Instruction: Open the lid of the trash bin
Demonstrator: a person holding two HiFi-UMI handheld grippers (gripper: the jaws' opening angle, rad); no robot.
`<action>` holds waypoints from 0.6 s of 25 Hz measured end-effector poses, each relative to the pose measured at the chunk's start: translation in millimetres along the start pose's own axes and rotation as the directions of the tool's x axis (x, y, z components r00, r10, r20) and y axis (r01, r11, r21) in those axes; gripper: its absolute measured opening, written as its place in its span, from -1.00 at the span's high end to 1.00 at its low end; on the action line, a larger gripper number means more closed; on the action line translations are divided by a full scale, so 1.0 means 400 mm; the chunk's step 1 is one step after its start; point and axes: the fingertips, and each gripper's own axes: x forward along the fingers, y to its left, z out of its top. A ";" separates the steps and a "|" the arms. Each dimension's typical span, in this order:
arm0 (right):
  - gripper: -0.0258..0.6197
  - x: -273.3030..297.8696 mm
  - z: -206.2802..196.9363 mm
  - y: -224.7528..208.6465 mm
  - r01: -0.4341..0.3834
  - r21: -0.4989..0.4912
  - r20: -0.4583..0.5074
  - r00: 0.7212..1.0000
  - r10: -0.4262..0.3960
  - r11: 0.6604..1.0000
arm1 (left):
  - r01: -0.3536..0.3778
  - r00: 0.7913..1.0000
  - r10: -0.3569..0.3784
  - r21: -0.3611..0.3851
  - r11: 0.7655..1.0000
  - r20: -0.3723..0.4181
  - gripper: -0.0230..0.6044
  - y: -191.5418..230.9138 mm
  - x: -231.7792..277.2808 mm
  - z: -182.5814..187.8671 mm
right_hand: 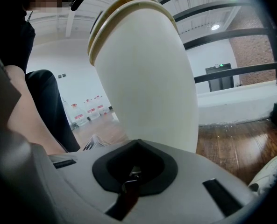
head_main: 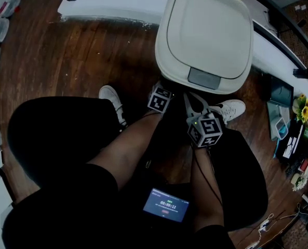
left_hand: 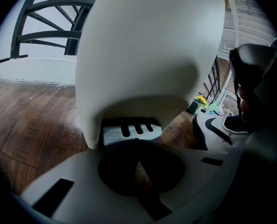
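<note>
Though low before the trash bin [head_main: 205, 30], left gripper [left_hand: 140, 164] and right gripper [right_hand: 133, 171] both closed, empty.

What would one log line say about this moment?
lid closed | left gripper shut, empty, facing pedal | right gripper shut, empty, facing bin

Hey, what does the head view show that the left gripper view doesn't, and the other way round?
Only the head view: the top of the closed lid with its grey tab, two marker cubes, and a small lit screen at the person's lap.
Only the left gripper view: the slotted grey pedal in the recess at the bin's foot, and a dark railing behind.
Both: the white trash bin, the wooden floor and a white sneaker.
</note>
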 end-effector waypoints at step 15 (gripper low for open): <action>0.86 -0.037 0.046 0.042 0.004 -0.015 0.017 1.000 -0.004 1.000 | 0.153 0.982 -0.165 0.125 0.980 0.094 0.81 -0.096 -0.120 0.072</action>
